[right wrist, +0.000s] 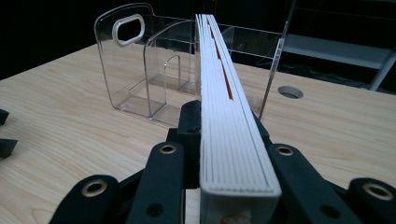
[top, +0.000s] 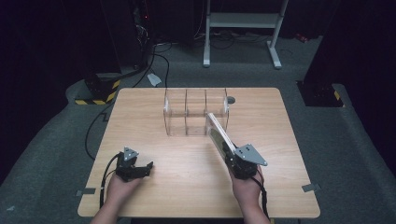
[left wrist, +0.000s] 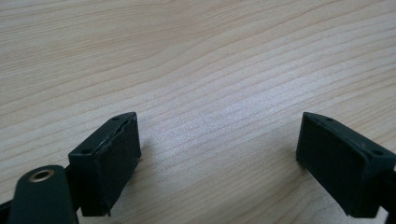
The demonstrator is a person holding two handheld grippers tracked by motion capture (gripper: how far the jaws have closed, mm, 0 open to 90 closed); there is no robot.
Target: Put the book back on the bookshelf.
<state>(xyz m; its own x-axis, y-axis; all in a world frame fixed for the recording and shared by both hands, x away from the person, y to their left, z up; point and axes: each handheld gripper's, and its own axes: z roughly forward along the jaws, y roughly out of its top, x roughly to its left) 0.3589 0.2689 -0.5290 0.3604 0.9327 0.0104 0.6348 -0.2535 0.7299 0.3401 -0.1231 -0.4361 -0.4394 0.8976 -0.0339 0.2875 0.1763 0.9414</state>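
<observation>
Between my right gripper (right wrist: pixel 219 154) jaws: book (right wrist: pixel 223 98) pinched on edge, near end clamped, long axis running away toward clear organizer (top: pixel 196 112), far end at its right compartment. Left gripper (left wrist: pixel 219 154) jaws spread wide over bare table (top: pixel 187 182), well apart from book.

black grippers (top: pixel 140 169) (brass rivets)

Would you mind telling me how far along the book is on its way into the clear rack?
Done: the right gripper is shut on the book. In hand: its far end is at the rack's right-hand slot. Left: seating it upright and letting go. The left gripper is open over the table.
</observation>
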